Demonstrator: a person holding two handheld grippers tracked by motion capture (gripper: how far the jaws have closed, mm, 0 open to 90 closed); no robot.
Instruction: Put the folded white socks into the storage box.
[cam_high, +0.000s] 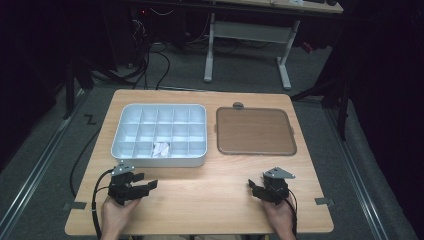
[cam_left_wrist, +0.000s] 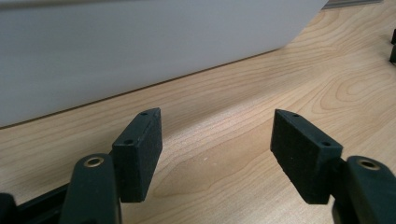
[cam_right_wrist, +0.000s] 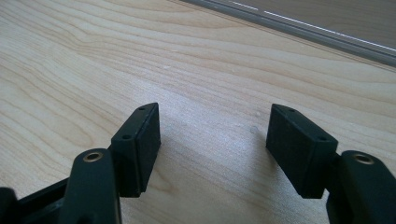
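- Left gripper (cam_left_wrist: 217, 154), black, two-jaw: jaws spread wide, nothing between them; low over the light wooden table (cam_high: 210, 195), just beside the near wall of the white plastic compartment tray (cam_high: 159, 134).
- Right gripper (cam_right_wrist: 212, 149), black: jaws wide apart, empty, over bare wood near the front edge.
- Crumpled white item (cam_high: 161, 148): in a front-row tray compartment.
- Brown flat lid (cam_high: 255, 131): right of the tray.
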